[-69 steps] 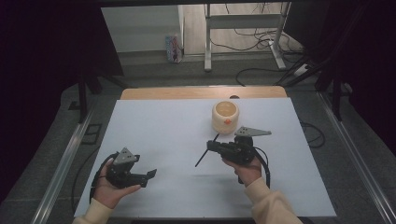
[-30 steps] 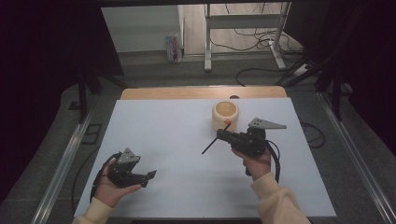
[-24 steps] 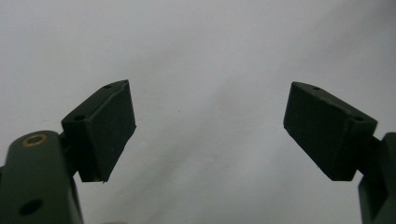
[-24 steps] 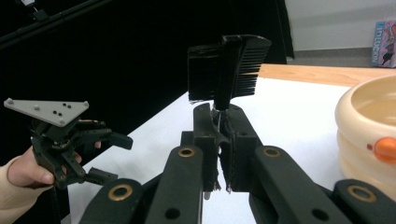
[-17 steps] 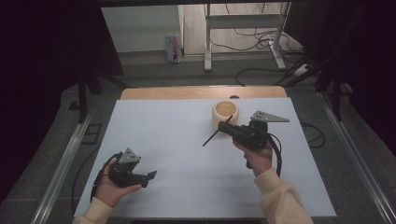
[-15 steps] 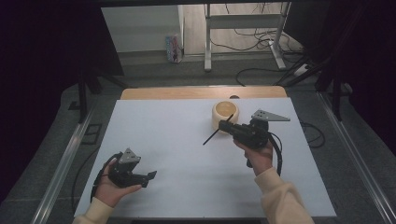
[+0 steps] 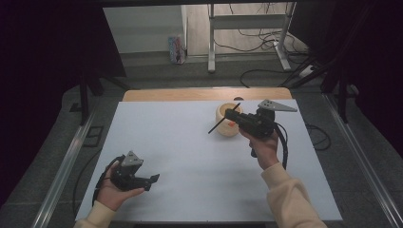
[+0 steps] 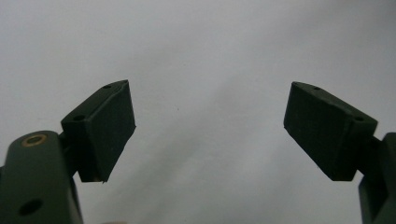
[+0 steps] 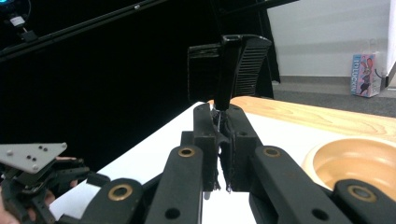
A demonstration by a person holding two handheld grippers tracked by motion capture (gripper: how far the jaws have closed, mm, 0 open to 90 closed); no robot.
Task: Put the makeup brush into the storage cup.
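The right claw (image 9: 219, 140) has its two black jaws pressed together on the thin handle of a black spatula (image 9: 229, 65), whose slotted head stands upright beyond the jaw tips in the right gripper view; from above, the same right claw (image 7: 234, 114) is lifted off the desk, with the spatula (image 7: 223, 121) running as a dark slanted line across its tips — one end over the wooden bowl, the other out over the white sheet; the right hand (image 7: 261, 145) grips the tool's body just behind, a cream sleeve trailing toward the near edge. The wooden bowl (image 7: 227, 124) sits on the far right part of the desk (image 7: 190, 142), just beside the claw, with something small and orange inside it; its pale rim (image 9: 355, 158) shows at the lower right of the right gripper view. The left claw (image 8: 208, 126) is spread wide — nothing between its pads, plain white surface beyond; in the high view the left claw (image 7: 151, 180) lies low at the near left corner, held by the left hand (image 7: 114, 187), well apart from the bowl.
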